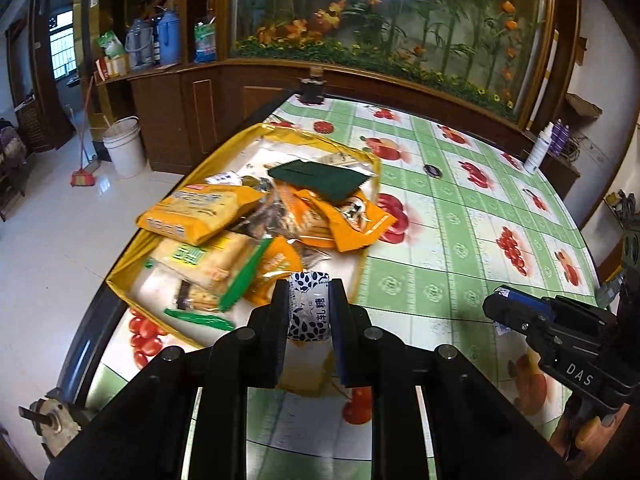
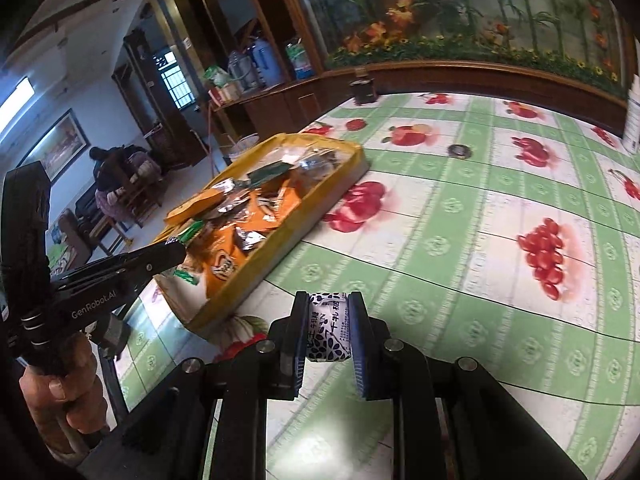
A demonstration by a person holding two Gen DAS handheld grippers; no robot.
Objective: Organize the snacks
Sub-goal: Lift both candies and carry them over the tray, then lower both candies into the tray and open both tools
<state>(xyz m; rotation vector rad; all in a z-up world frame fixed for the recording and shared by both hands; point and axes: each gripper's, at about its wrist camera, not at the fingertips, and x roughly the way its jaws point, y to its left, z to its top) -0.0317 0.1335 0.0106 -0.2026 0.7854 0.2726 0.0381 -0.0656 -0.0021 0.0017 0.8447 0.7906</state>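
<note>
On the fruit-print tabletop (image 2: 460, 240) the yellow tray (image 1: 362, 236) holds piled snacks, while the left gripper (image 1: 309, 312) and right gripper (image 2: 329, 326) each clamp a wrapped candy (image 1: 309, 311), apparently ready for dropping in.

A home dining room is shown: a fruit-print tabletop (image 1: 460, 208), wooden cabinets (image 1: 168, 120), a floral mural (image 1: 380, 12), a broom (image 1: 83, 168) and bucket (image 1: 125, 146) on tiled floor.
</note>
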